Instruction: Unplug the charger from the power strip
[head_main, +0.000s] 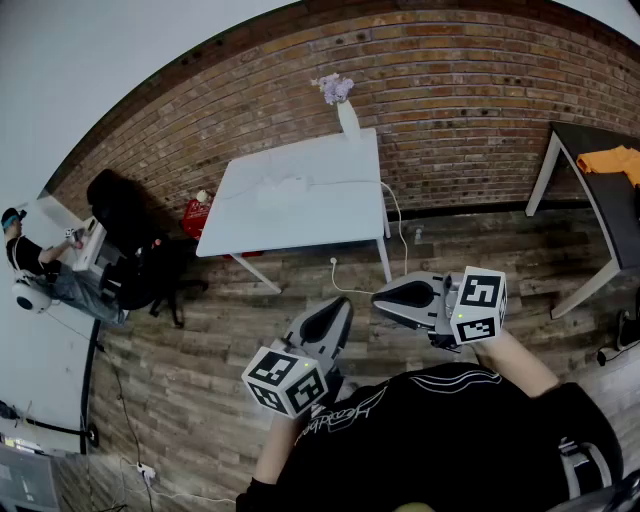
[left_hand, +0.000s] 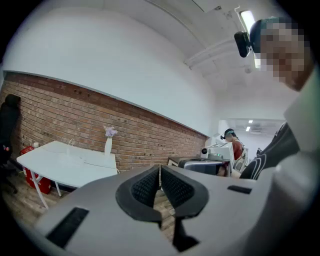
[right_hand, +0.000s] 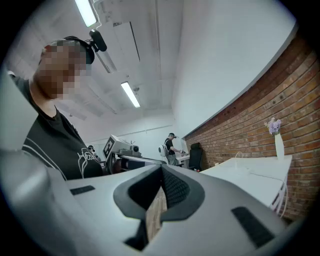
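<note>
Power strip (head_main: 283, 189) shows only as a small whitish block on the top of the white table (head_main: 300, 225), near its middle, against the brick wall (head_main: 470, 80); too small to tell the charger apart from the power strip. A white cable (head_main: 396, 215) runs from that block across the top, drops off the table's right edge and trails on the wood floor (head_main: 470, 250). A white vase with purple flowers (head_main: 345, 110) stands at the table's back edge, by the wall. Both grippers are held in front of the person's black shirt, well apart from the table. The left gripper (head_main: 340, 305) points up-frame toward the table; its own view shows the jaws (left_hand: 160, 172) pressed together, nothing between them, with the table (left_hand: 65, 165) and vase (left_hand: 108, 142) off to the left. The right gripper (head_main: 385, 297) points left across the frame, just beside the left one; its view shows that claw (right_hand: 161, 172) closed too and empty, with the table (right_hand: 250, 172) at right. A black office chair (head_main: 125, 215) and a red object (head_main: 195, 215) sit left of the table. A seated person (head_main: 45, 270) is at the far left. A dark table (head_main: 610, 215) with an orange cloth (head_main: 612, 160) on it stands at right.
</note>
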